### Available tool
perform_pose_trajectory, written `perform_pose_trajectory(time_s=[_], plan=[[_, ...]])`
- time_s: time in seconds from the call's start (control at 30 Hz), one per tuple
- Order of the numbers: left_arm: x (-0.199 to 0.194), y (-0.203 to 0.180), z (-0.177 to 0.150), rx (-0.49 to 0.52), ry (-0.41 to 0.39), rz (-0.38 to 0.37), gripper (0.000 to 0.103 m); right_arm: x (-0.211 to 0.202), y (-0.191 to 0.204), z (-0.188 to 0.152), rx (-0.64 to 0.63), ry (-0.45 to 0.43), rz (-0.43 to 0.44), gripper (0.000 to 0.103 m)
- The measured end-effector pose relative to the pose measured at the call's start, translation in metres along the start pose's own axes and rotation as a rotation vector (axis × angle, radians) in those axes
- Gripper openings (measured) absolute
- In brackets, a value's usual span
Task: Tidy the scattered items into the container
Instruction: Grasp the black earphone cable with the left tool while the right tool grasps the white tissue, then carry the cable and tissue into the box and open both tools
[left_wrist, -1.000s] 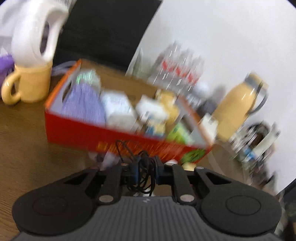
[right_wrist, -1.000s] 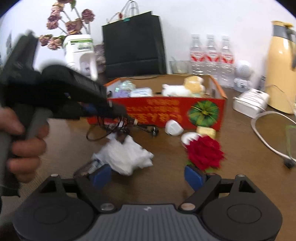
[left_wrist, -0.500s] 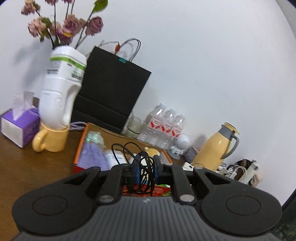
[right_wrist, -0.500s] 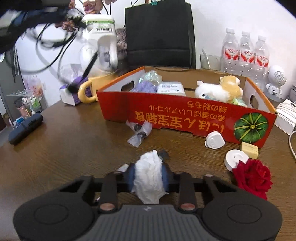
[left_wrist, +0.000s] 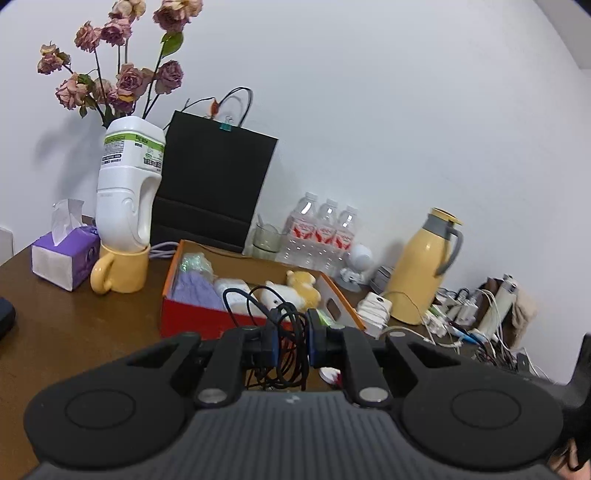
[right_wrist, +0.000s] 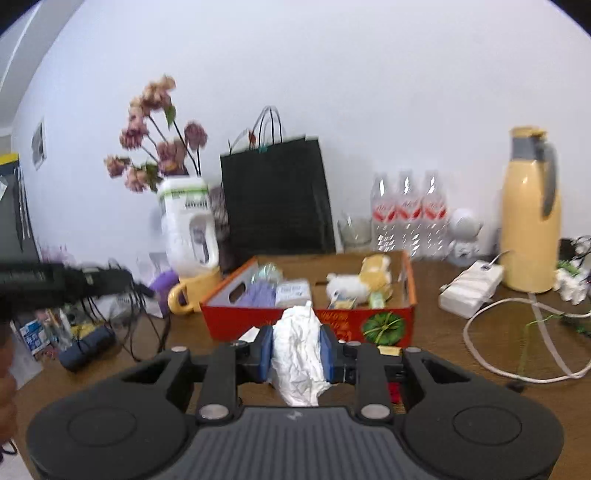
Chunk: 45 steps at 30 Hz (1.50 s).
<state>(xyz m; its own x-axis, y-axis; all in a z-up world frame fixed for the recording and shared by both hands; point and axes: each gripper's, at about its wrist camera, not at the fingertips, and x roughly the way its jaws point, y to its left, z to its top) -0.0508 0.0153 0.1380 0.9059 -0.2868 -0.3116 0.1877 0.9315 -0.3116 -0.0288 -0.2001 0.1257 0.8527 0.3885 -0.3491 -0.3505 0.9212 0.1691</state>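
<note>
The red cardboard box (left_wrist: 192, 314) stands on the brown table and holds a purple cloth, a white pack and plush toys; it also shows in the right wrist view (right_wrist: 369, 321). My left gripper (left_wrist: 291, 343) is shut on a tangled black cable (left_wrist: 284, 332), held above the table in front of the box. My right gripper (right_wrist: 297, 354) is shut on a crumpled white tissue (right_wrist: 299, 354), lifted just before the box's front wall. The left gripper (right_wrist: 110, 280) with dangling cable shows at the left of the right wrist view.
Behind the box stand a black paper bag (left_wrist: 214, 184), a white jug with dried flowers (left_wrist: 127, 188) in a yellow mug (left_wrist: 122, 273), water bottles (left_wrist: 325, 236), a yellow thermos (left_wrist: 424, 266) and a purple tissue box (left_wrist: 62, 258). White cables and a charger (right_wrist: 472, 284) lie at the right.
My right gripper closed on the white tissue and lifted it off the table toward the box. My left gripper rose with the black cable and now looks level over the box.
</note>
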Motion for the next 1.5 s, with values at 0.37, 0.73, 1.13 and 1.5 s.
perform_pose_trajectory(time_s=[0.37, 0.73, 1.13, 1.5], plan=[[-0.049, -0.048, -0.044, 0.079, 0.028, -0.066, 0.014, -0.051, 0.033, -0.04, -0.025, 0.025, 0.028, 0.025], [-0.009, -0.052, 0.009, 0.09, -0.016, -0.139, 0.014, -0.025, 0.021, -0.012, -0.034, 0.012, 0.032, 0.025], [0.138, -0.048, 0.127, 0.09, -0.048, -0.152, 0.015, 0.108, -0.02, 0.107, -0.062, 0.012, 0.02, 0.026], [0.326, 0.019, 0.126, -0.007, 0.229, -0.053, 0.015, 0.276, -0.066, 0.125, -0.031, 0.239, -0.025, 0.026]])
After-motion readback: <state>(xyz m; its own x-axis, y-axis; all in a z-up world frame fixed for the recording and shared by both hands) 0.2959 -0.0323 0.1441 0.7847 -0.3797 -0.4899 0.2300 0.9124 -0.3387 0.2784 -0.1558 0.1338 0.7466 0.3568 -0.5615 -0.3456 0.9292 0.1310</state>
